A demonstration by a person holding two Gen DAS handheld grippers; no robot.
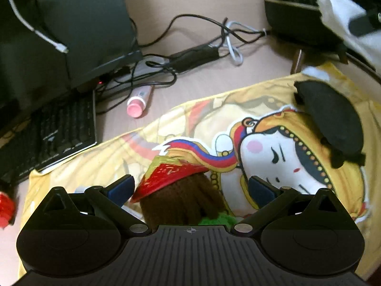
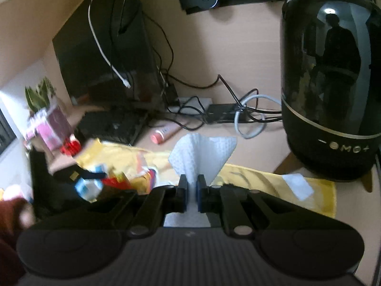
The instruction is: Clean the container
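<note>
My left gripper is open, its blue-padded fingers on either side of a brown knitted container with a red and gold rim; I cannot tell whether the pads touch it. It is over a yellow cartoon-print mat. My right gripper is shut on a white paper towel, which fans out above the fingers. The right gripper with the towel shows at the top right of the left wrist view. In the right wrist view the left gripper is a blur at the left.
A black fabric piece lies on the mat. A black speaker stands at the right. A monitor, keyboard, tangled cables, a pink-capped tube and a small red object crowd the desk.
</note>
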